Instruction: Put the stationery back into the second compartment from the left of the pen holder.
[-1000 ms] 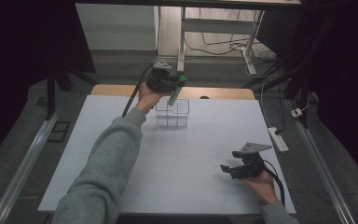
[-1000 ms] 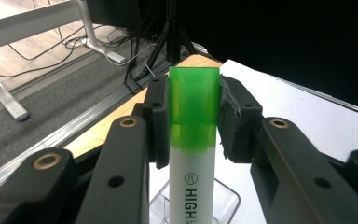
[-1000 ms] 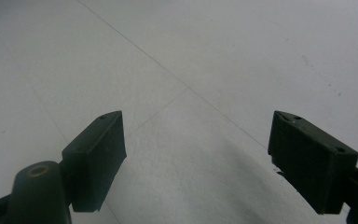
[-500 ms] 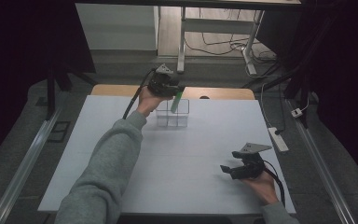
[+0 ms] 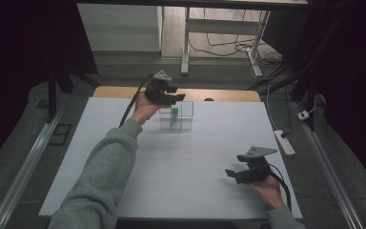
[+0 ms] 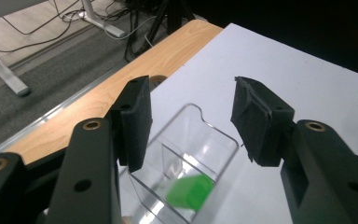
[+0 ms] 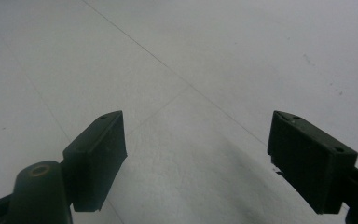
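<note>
At the far edge of the white tabletop (image 5: 190, 157) we count one clear plastic organiser (image 5: 176, 119), divided into compartments, with one green block (image 5: 175, 112) inside it; how many compartments it has we cannot tell for certain. We count two grippers, one per hand. Our left gripper (image 5: 177, 98) hovers just above the organiser's back-left corner, and its jaws have just been opening: in the left gripper view the left gripper (image 6: 191, 119) shows both black pads spread apart, released, with nothing pressed between them. Below that gap we see the organiser (image 6: 186, 154) and the green block (image 6: 189, 192) lying in one of its compartments, clear of the pads. Beyond the white surface runs one strip of wooden table edge (image 6: 135, 74). Our right gripper (image 5: 236, 174) sits well apart from the organiser, low over the near-right part of the tabletop. In the right gripper view the right gripper (image 7: 196, 158) also stands released, its two jaws wide, bare white tabletop (image 7: 191, 70) between them. One white power strip (image 5: 284, 142) lies just off the table's right edge.
</note>
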Demonstrator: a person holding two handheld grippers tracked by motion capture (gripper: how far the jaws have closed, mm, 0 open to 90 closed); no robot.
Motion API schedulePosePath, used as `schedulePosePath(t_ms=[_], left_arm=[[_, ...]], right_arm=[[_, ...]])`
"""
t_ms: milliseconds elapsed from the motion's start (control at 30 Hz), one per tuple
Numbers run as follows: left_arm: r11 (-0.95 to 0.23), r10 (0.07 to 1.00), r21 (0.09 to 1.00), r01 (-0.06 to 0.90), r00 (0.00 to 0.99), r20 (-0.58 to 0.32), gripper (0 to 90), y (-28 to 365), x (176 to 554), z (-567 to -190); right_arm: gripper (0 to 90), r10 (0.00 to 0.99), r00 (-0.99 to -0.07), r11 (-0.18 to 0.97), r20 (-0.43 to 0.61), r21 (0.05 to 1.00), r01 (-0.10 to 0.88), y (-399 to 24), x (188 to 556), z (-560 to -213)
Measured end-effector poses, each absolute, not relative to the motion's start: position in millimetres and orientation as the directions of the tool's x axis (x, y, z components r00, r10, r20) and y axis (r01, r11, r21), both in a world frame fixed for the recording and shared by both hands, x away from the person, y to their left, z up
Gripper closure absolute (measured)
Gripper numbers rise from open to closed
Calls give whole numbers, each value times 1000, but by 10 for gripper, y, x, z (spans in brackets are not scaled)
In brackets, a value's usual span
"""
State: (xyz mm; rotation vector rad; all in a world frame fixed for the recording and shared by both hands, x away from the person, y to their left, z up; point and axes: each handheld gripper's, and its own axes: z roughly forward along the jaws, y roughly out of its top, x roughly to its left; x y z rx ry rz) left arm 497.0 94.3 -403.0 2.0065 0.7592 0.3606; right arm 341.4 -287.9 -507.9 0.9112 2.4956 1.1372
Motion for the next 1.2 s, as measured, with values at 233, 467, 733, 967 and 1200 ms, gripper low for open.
schedulePosePath(t_ms=[233, 467, 733, 967, 1200], left_arm=[[-392, 640, 838, 379, 767, -48, 465, 1115, 4739, -4071], [-415, 639, 833, 367, 769, -20, 465, 1365, 4356, -4165], [-420, 647, 824, 379, 763, -21, 466, 1578, 4043, -4324], [-410, 668, 822, 395, 744, -24, 461, 1741, 3819, -4434], [-393, 679, 825, 407, 733, -38, 458, 1886, 3516, -4583]], right_arm=[[188, 640, -768, 498, 30, 745, 444, -2883, 3410, -5079], [188, 643, -765, 497, 26, 747, 443, -2889, 3403, -5072], [188, 643, -766, 499, 23, 745, 442, -2887, 3403, -5072], [188, 642, -766, 500, 21, 747, 439, -2892, 3406, -5070], [188, 642, -766, 498, 22, 749, 438, -2891, 3399, -5064]])
